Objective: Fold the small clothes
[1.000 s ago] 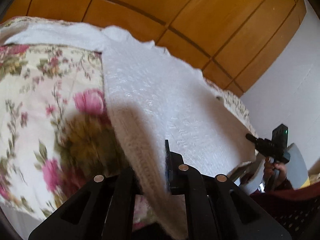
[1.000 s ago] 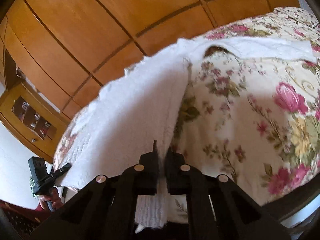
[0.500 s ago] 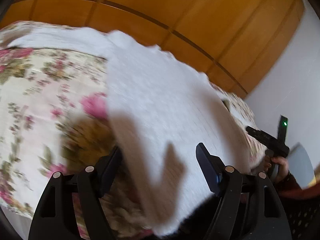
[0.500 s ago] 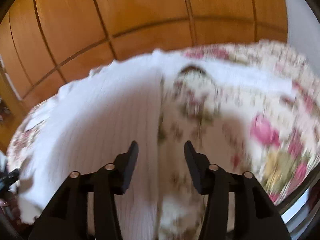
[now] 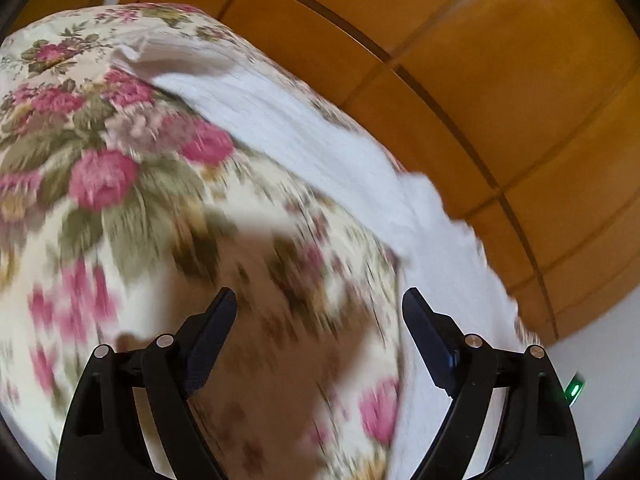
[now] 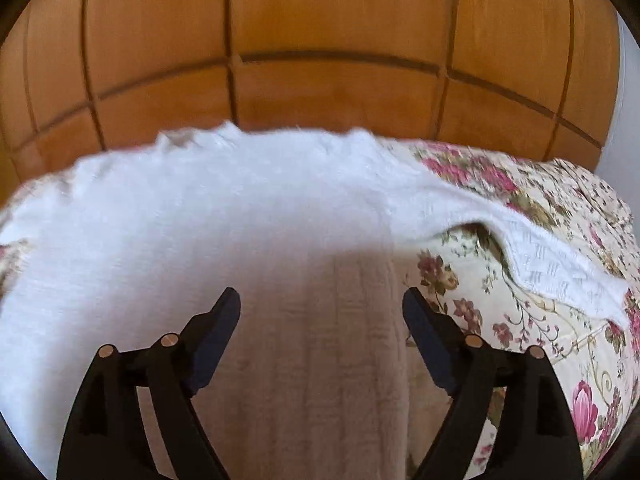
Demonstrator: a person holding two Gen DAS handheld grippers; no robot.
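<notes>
Left wrist view shows the left gripper (image 5: 318, 304) with its jaws spread wide and nothing between them; they have just been opening, and only the floral bedspread (image 5: 120, 184) lies under the gap. The white knitted garment (image 5: 312, 136) is spread on the bed beyond and to the right of this gripper, running as a long band from the upper left down past the right jaw, whose outer side overlaps its edge in the picture; whether they touch I cannot tell. A shadow of the gripper falls on the bedspread between the jaws. Orange-brown wooden panelling (image 5: 460, 60) fills the background, and a small green light (image 5: 575, 390) glows at the lower right edge. Right wrist view has the right gripper (image 6: 320, 304) likewise wide apart after just opening, gripping nothing, poised over the white garment (image 6: 200, 240), which lies flat on the bed and fills most of the lower picture. A sleeve-like strip (image 6: 560, 272) of the garment stretches to the right across the flowered bedspread (image 6: 500, 312), with a small raised fold where it leaves the body. Behind stands the same wooden panelling (image 6: 320, 20). Both views are somewhat blurred
</notes>
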